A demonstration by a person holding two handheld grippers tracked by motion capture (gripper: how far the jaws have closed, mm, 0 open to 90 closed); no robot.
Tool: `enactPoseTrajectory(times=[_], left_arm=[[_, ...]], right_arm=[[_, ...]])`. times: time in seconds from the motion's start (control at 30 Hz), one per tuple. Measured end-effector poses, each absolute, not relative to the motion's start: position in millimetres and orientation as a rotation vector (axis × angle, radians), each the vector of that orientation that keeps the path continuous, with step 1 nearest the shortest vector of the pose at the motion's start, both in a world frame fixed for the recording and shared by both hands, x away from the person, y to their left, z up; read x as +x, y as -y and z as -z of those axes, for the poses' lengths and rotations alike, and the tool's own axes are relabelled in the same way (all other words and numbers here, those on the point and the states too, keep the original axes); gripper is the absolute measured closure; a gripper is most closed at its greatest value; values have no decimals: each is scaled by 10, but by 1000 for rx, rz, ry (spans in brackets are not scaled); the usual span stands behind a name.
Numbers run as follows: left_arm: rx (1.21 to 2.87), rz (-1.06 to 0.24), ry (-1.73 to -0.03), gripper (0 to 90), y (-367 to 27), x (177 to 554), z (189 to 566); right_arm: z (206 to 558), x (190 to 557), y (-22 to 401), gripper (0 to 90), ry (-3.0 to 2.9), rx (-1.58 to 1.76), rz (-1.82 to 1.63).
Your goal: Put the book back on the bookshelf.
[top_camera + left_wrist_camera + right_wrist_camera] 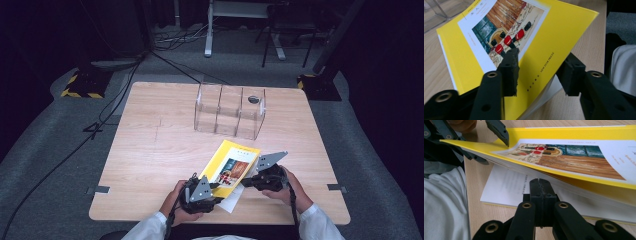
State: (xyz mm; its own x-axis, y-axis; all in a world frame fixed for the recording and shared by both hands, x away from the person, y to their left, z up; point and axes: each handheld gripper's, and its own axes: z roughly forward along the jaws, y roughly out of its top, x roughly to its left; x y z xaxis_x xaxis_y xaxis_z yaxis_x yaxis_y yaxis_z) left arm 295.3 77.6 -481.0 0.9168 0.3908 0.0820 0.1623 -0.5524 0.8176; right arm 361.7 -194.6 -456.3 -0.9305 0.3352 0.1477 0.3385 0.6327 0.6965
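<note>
A yellow book (230,167) with a picture on its cover lies at the table's near middle, its front part lifted off the white pages (506,187) below. My left gripper (215,186) holds the lifted part at its near corner. In the left gripper view one jaw lies on the cover (564,32) and the other sits under its edge, so the left gripper (539,72) is shut on the book. My right gripper (246,182) comes in from the right. The right gripper (540,182) is shut with nothing in it, its tip just under the raised pages.
A clear plastic organizer (230,112) with three compartments stands at the far middle of the wooden table (150,150). White sleeves and both hands are at the near edge. Cables and stand feet lie on the grey floor beyond the table.
</note>
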Motion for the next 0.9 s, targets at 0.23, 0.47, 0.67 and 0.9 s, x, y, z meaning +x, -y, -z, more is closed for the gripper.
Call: enactPoseTrajectory(times=[0.23, 0.47, 0.67, 0.9], left_arm=[[2155, -333, -352, 754, -855, 2982, 4739], [2119, -328, -395, 823, -1061, 3074, 4662], [2112, -310, -397, 828, -1188, 3135, 4645], [2131, -319, -403, 825, -1268, 3160, 4630]], right_arm=[[4579, 3614, 1950, 884, 2821, -566, 1240], [4615, 3601, 1973, 790, 2847, -554, 1237], [4569, 3560, 2087, 666, 2871, -503, 1285], [4377, 3481, 2215, 571, 2903, -431, 1448]])
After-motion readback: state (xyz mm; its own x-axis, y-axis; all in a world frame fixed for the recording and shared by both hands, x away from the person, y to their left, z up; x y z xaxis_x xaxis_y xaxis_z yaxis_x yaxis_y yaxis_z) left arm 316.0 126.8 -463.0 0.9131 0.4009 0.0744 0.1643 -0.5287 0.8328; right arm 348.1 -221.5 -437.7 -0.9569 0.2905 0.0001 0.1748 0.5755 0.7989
